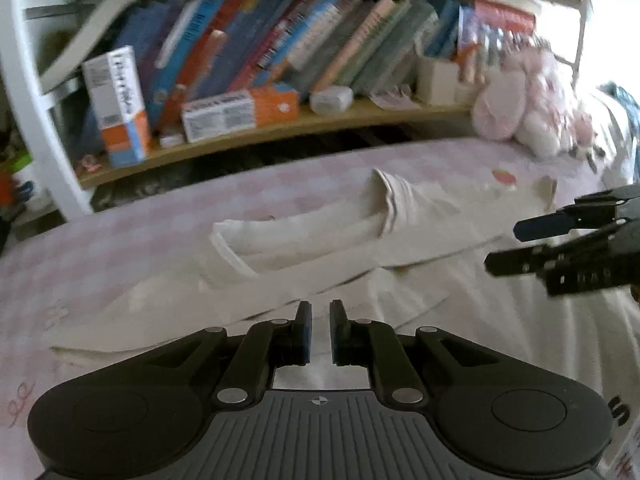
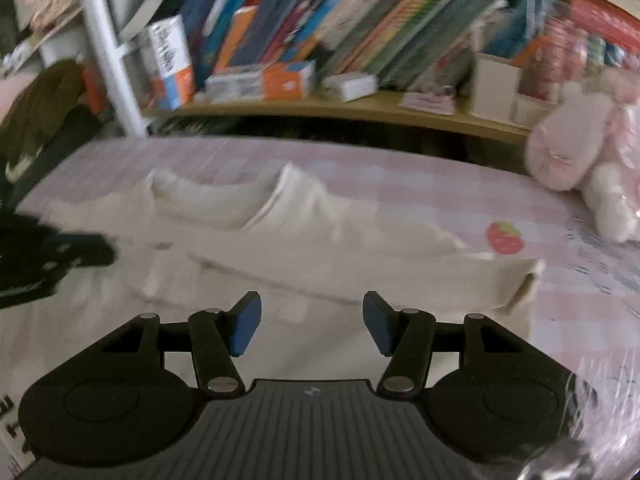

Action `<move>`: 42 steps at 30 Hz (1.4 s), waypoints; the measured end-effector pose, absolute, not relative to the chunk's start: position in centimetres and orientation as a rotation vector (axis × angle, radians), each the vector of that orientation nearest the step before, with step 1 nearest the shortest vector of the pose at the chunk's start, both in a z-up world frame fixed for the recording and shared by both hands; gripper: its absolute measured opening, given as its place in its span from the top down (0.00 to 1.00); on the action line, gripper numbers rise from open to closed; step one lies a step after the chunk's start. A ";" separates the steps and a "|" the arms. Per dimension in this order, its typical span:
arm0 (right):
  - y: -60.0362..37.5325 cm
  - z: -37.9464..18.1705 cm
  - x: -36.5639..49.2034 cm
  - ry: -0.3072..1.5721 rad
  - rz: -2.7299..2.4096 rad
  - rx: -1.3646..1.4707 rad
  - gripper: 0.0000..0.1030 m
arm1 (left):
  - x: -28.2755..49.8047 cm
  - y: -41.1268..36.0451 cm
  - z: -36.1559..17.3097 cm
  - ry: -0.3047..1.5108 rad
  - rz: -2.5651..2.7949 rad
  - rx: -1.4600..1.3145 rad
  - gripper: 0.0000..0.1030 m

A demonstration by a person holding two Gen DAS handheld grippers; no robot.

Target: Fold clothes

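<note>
A cream long-sleeved garment [image 1: 320, 240] lies spread on the pink checked bed sheet [image 1: 120, 240], its sleeves folded across the body and the cuffs toward the shelf. My left gripper [image 1: 320, 332] hovers over the garment's near part, its pads a narrow gap apart with nothing between them. In the right wrist view the same garment [image 2: 320, 248] fills the middle. My right gripper [image 2: 312, 326] stands open above its near edge and holds nothing. The right gripper [image 1: 502, 248] also reaches in from the right edge of the left view. A dark blur at the left edge is the left gripper [image 2: 60, 256].
A wooden shelf [image 1: 280, 128] packed with leaning books and boxes runs behind the bed, with a white post [image 1: 36, 120] at its left. A pink plush toy [image 2: 580, 152] sits at the far right. A dark garment [image 2: 36, 136] lies at the left.
</note>
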State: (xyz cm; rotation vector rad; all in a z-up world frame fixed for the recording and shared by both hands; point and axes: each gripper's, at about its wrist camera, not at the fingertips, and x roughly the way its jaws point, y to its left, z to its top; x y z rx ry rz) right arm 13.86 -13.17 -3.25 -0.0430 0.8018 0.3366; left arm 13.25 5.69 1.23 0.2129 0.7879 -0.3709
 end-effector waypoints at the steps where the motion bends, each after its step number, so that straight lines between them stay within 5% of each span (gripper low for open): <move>1: -12.7 -3.6 13.8 0.815 0.339 -0.065 0.47 | 13.5 5.5 1.0 0.795 -0.379 0.216 0.89; 20: -12.1 -4.6 13.7 0.850 0.359 -0.098 0.44 | 21.4 2.9 0.5 0.861 -0.383 0.375 0.88; 26: -12.1 -4.5 13.6 0.851 0.358 -0.098 0.44 | 26.0 7.5 4.2 0.747 -0.143 0.163 0.88; 42: -12.1 -4.6 13.6 0.846 0.365 -0.100 0.44 | 11.2 5.5 -0.4 0.743 -0.460 0.567 0.88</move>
